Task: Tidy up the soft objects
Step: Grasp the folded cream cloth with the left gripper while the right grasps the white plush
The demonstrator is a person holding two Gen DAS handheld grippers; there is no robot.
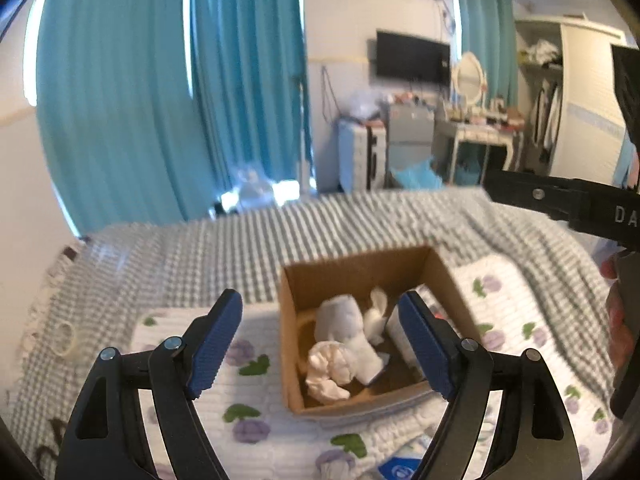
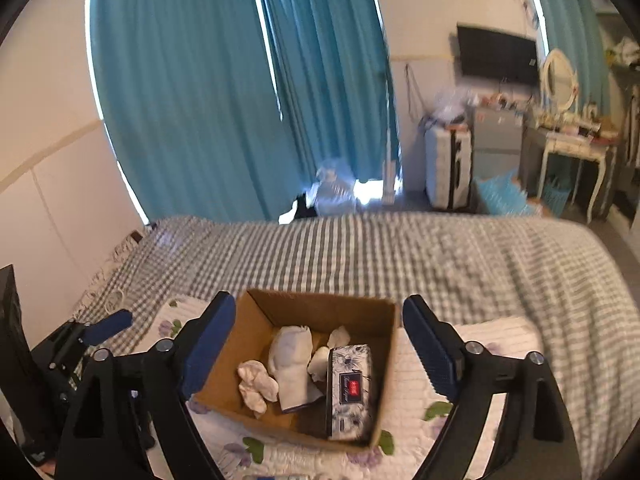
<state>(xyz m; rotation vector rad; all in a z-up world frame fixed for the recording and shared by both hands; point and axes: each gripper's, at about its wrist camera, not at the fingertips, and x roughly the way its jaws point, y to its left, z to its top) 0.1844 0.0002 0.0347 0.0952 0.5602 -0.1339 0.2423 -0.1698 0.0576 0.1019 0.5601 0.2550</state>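
Both grippers, left and right, are hanging open and empty over the box at lower centre; next pick needs 1 centred, gentle pinch.

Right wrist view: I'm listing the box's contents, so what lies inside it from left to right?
Crumpled white cloth → rolled white cloth → tissue pack, all in the cardboard box.
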